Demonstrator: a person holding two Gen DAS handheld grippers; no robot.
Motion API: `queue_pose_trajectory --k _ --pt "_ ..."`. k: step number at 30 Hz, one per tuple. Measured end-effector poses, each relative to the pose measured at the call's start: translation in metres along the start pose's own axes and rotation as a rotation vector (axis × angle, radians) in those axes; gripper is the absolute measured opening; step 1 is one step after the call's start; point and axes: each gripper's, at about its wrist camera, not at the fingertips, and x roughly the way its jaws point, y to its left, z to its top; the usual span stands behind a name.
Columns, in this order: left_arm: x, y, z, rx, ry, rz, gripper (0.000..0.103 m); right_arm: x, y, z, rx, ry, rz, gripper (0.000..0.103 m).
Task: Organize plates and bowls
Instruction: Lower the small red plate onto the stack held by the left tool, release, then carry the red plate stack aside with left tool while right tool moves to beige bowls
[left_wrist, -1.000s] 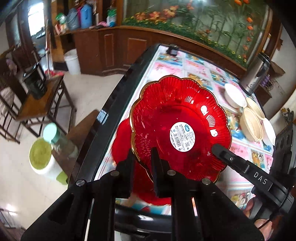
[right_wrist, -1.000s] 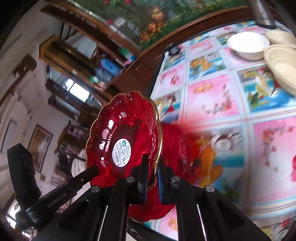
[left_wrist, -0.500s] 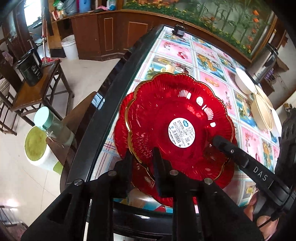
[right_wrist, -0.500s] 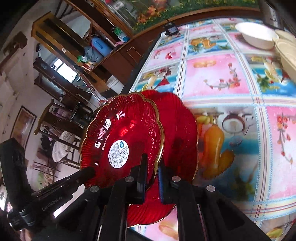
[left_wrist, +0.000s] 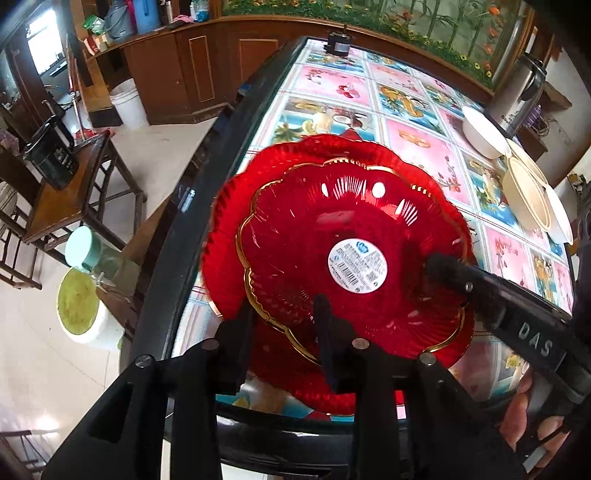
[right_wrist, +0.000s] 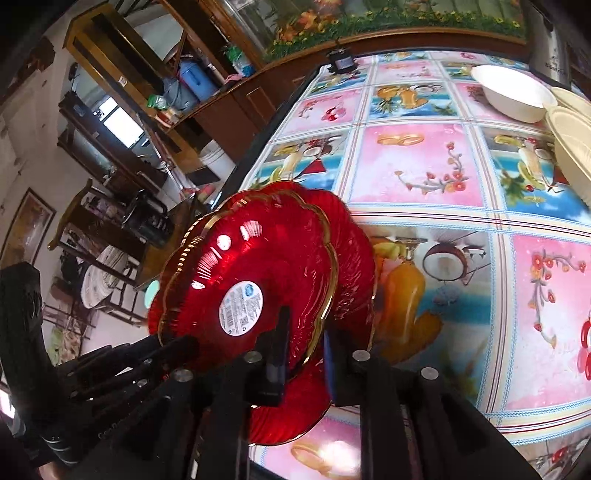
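Upper red plate (left_wrist: 354, 258) now lowered onto lower red plate (left_wrist: 229, 236) on desk (left_wrist: 417, 144), left gripper (left_wrist: 284, 325) and right gripper (right_wrist: 304, 343) opening, jaws parted around its rim.

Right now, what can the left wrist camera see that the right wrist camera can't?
Only the left wrist view shows the steel kettle and a green-lidded jar beside the table. Only the right wrist view shows the framed picture on the wall. Both show the red plates stacked on the table, the white bowl, and each opening hand-held gripper astride a plate rim.
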Motion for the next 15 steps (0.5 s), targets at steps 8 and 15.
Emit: queue_pose_trajectory --k 8,15 --pt "-0.007 -0.005 0.003 0.048 -0.020 0.078 0.031 -0.019 0.018 0.008 -0.153 0.036 -0.057 0.047" --pt "-0.025 -0.022 0.007 0.157 -0.109 0.199 0.039 -0.089 -0.020 0.032 -0.043 -0.242 0.041 0.066"
